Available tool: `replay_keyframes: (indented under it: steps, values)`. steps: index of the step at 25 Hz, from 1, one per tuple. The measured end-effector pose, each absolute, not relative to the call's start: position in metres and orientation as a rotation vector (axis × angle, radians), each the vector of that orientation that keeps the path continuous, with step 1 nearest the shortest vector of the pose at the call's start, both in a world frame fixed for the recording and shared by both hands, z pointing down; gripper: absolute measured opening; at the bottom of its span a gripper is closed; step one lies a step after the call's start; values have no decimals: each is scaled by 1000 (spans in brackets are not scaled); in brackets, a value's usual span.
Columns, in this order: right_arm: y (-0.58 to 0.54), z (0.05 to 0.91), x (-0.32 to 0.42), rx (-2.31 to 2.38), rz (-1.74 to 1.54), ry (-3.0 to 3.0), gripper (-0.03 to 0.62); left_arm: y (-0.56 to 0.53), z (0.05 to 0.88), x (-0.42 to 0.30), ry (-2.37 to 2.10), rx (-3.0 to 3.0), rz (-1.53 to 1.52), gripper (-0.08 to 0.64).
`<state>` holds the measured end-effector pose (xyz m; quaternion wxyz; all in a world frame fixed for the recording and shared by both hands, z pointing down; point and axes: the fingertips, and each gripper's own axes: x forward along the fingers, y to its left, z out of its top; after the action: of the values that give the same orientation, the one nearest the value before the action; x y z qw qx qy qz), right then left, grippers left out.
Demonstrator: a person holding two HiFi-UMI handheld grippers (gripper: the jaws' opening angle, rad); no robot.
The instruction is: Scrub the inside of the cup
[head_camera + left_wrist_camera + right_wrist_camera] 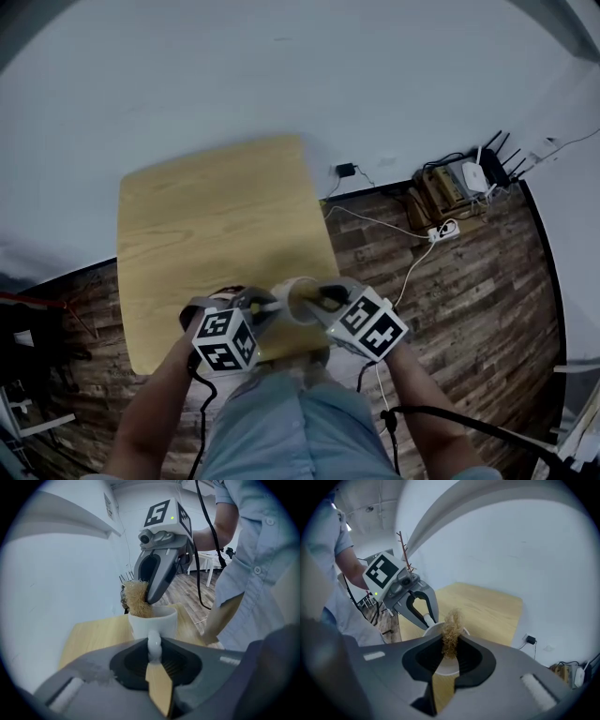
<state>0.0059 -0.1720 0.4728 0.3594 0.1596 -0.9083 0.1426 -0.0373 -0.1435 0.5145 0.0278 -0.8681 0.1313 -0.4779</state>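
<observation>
Cup (152, 620) over near edge of surface (206, 216); left gripper (424, 616) pinches its handle to steady it; right gripper (146, 596) clamps fibre scrubber (136, 597) at the rim, angled down to reach the inside.

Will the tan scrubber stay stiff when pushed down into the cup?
Probably springy, not stiff: the scrubber looks like loose, frizzy fibres. Likely light too; the right hand-held gripper pinches it narrow between its jaws.

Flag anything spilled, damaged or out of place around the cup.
Nothing stands out. The left claw grips the cup by its handle, the right claw holds the scrubber at its rim; the table shows no spill.
</observation>
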Motion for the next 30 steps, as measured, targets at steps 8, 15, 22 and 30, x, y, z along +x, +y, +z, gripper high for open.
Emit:
replay_keyframes:
  steps: [8, 15, 22, 30]
  values:
    - [-173, 492, 24, 456, 362, -2282, 64, -144, 513, -37, 457, -2699, -1462, 71]
    - [-159, 504, 29, 427, 431, -2222, 64, -144, 512, -37, 459, -2672, -1463, 71]
    - [-148, 505, 31, 418, 519, -2199, 64, -146, 511, -34, 467, -2656, -1469, 71]
    - [-138, 490, 13, 415, 696, -2301, 64, -145, 516, -33, 430, -2635, -1476, 71]
